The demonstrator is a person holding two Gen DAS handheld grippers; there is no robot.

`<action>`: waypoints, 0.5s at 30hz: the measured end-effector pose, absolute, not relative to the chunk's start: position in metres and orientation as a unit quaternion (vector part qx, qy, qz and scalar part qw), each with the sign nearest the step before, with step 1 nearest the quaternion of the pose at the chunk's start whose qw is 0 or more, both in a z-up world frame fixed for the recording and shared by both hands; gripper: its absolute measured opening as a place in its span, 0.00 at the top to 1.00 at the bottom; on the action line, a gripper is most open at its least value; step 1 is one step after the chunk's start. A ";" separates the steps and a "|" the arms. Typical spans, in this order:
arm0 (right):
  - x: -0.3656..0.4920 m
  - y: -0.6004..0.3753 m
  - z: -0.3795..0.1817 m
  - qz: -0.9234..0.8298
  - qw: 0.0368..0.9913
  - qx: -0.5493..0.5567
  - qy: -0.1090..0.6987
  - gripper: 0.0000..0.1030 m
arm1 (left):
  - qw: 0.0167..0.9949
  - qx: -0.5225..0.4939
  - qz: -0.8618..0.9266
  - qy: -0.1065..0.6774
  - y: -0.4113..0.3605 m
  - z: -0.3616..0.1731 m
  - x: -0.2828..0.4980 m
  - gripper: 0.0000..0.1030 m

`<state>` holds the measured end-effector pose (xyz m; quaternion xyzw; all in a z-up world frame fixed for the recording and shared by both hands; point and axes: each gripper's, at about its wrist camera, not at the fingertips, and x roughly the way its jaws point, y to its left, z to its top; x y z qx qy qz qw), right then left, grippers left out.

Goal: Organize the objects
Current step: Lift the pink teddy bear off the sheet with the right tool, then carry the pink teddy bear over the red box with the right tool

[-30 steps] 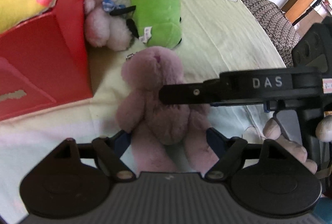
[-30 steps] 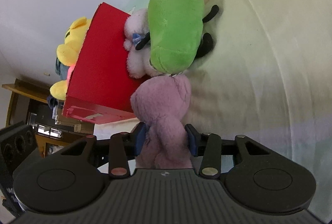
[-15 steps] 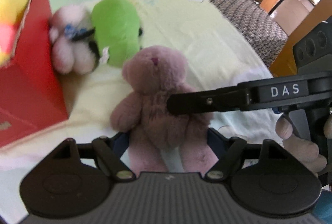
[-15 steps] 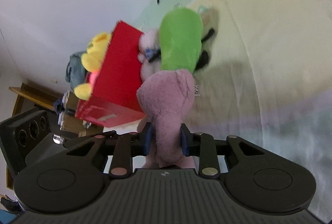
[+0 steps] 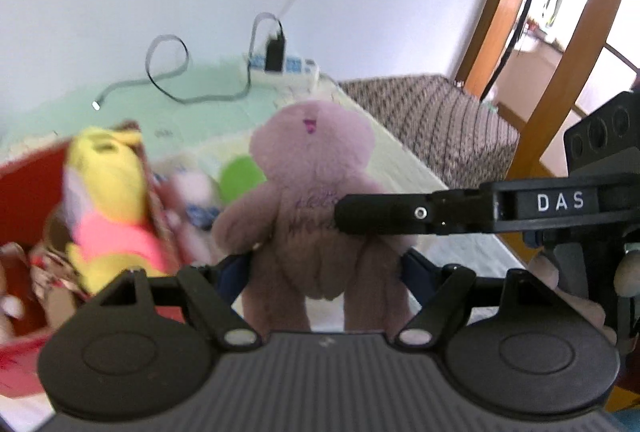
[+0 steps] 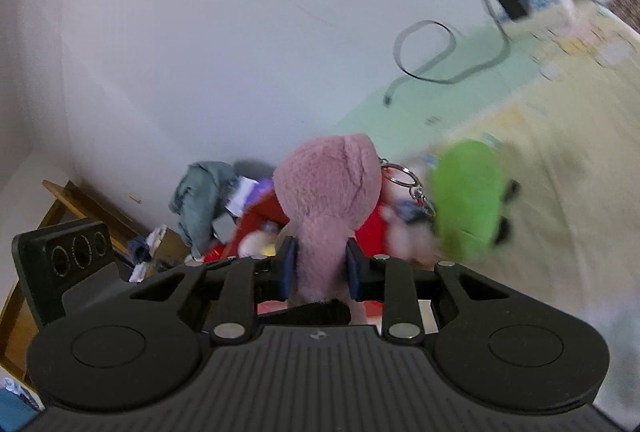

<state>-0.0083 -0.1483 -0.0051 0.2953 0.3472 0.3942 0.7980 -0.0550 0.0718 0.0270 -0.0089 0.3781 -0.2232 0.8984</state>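
While both grippers clamp it, the pink teddy bear (image 5: 316, 199) hangs above the pale yellow bedsheet (image 6: 560, 159).

Largest to smallest: the red cardboard box (image 5: 24, 183), holding a yellow plush (image 5: 108, 191), sits below left; a green plush (image 6: 468, 199) lies beside it. The left gripper (image 5: 324, 268), jaws half spread, presses the bear's hips. The right gripper (image 6: 320, 268), whose jaws have just been closing, pinches its torso narrowly. A keyring (image 6: 400, 175) dangles at the bear's head.

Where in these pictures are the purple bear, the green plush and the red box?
purple bear (image 5: 316, 167), left wrist view, on its head.
green plush (image 6: 468, 199), right wrist view, on its body.
red box (image 5: 28, 191), left wrist view, on its inner wall.
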 end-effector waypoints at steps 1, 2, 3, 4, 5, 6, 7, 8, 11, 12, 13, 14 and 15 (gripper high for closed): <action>-0.010 -0.142 0.000 0.398 0.799 0.295 0.340 0.73 | 0.902 -0.008 -0.223 0.369 0.081 0.033 -0.056 0.22; -0.010 -0.133 0.004 0.401 0.800 0.295 0.335 0.73 | 0.906 -0.006 -0.221 0.361 0.090 0.038 -0.058 0.22; -0.011 -0.124 0.009 0.405 0.800 0.295 0.329 0.73 | 0.909 -0.006 -0.220 0.355 0.099 0.042 -0.060 0.22; -0.012 -0.115 0.013 0.409 0.801 0.294 0.324 0.73 | 0.911 -0.008 -0.219 0.349 0.109 0.047 -0.062 0.22; -0.012 -0.105 0.017 0.414 0.801 0.292 0.318 0.73 | 0.914 -0.011 -0.216 0.343 0.120 0.051 -0.063 0.22; -0.013 -0.097 0.021 0.418 0.802 0.290 0.314 0.74 | 0.917 -0.014 -0.214 0.338 0.130 0.055 -0.064 0.22; -0.013 -0.086 0.024 0.422 0.803 0.287 0.309 0.74 | 0.919 -0.016 -0.212 0.334 0.141 0.059 -0.066 0.22; -0.013 -0.080 0.027 0.426 0.803 0.284 0.305 0.74 | 0.921 -0.020 -0.209 0.329 0.153 0.062 -0.067 0.22; -0.012 -0.050 0.034 0.441 0.802 0.274 0.295 0.75 | 0.926 -0.026 -0.198 0.319 0.183 0.066 -0.069 0.22; -0.012 -0.041 0.036 0.444 0.803 0.270 0.293 0.75 | 0.928 -0.027 -0.194 0.318 0.193 0.067 -0.068 0.23; -0.012 -0.032 0.037 0.448 0.803 0.266 0.291 0.75 | 0.929 -0.028 -0.190 0.316 0.201 0.067 -0.068 0.23; -0.012 -0.024 0.038 0.450 0.803 0.262 0.289 0.75 | 0.930 -0.029 -0.186 0.315 0.209 0.068 -0.067 0.23; -0.011 -0.015 0.039 0.450 0.805 0.257 0.288 0.75 | 0.931 -0.030 -0.183 0.314 0.217 0.068 -0.066 0.23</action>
